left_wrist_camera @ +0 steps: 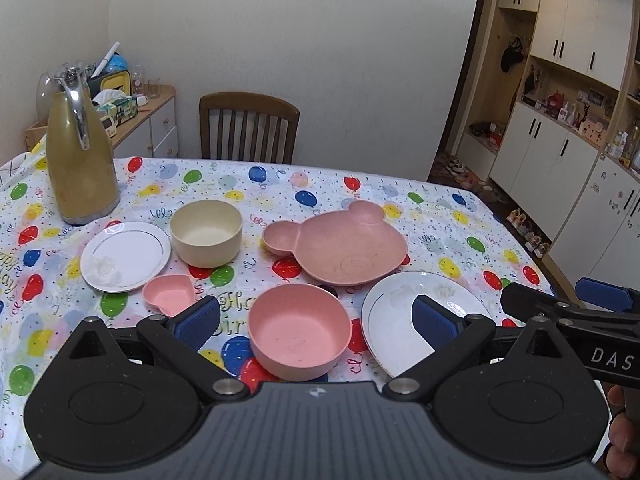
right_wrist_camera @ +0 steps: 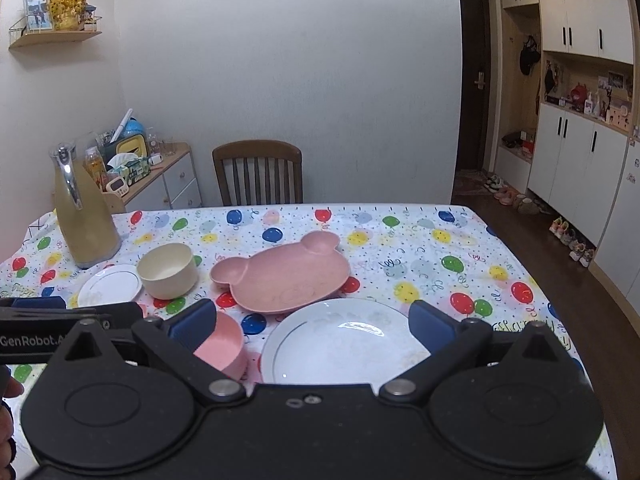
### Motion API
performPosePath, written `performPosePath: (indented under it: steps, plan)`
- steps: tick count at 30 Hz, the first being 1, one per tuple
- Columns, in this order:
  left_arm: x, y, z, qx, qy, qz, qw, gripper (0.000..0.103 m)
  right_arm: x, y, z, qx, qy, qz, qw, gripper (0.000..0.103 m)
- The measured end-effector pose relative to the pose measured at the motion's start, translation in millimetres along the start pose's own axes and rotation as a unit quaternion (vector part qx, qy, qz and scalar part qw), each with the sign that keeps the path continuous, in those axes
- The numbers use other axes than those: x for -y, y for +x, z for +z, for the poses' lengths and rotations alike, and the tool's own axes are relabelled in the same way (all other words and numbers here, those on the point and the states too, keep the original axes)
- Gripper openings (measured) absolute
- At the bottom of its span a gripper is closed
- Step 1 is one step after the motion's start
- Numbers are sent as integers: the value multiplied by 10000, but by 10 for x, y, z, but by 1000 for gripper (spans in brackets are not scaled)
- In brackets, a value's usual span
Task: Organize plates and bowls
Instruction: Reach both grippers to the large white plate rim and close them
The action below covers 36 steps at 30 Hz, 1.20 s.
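Note:
My left gripper (left_wrist_camera: 316, 320) hangs open over a pink bowl (left_wrist_camera: 299, 332) that sits between its blue pads. Right of that bowl lies a large white plate (left_wrist_camera: 394, 312), which my open right gripper (right_wrist_camera: 314, 326) hovers above (right_wrist_camera: 340, 344). Behind them rests a pink bear-shaped plate (left_wrist_camera: 340, 246). A cream bowl (left_wrist_camera: 206, 232), a small white plate (left_wrist_camera: 124, 256) and a pink heart-shaped dish (left_wrist_camera: 168, 292) sit to the left. Nothing is held by either gripper.
A tall yellow thermos jug (left_wrist_camera: 80, 152) stands at the table's back left. A wooden chair (left_wrist_camera: 248, 128) is pushed in at the far side. The balloon-print tablecloth (left_wrist_camera: 440, 216) ends at the right edge, with cabinets (left_wrist_camera: 560, 128) beyond.

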State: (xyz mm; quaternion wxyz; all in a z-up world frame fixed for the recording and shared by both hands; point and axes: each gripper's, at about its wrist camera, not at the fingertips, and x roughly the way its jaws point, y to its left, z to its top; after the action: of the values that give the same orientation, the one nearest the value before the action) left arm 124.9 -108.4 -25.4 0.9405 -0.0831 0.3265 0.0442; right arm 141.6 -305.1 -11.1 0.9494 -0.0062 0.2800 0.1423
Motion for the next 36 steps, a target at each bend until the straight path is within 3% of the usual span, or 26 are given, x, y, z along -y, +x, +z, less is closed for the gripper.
performPosePath:
  steps: [5, 14, 21, 28, 36]
  plan:
    - [170, 276, -4, -253, 29, 60, 9997, 103, 195, 265, 0, -251, -128, 1, 9996, 102]
    - [544, 825, -65, -711, 248, -199, 9970, 102, 547, 868, 25, -714, -581, -188, 9956, 101]
    - [681, 1290, -183, -1285, 173, -89, 9915, 98, 828, 1439, 5, -1337, -810, -13, 9877, 95]
    - [738, 1547, -283, -1640, 137, 103, 9863, 88, 974, 1944, -33, -1935, -1097, 280, 9745, 76]
    - [735, 1516, -289, -1804, -159, 114, 9834, 72, 1111, 2264, 22, -2455, -1114, 713, 9603, 58]
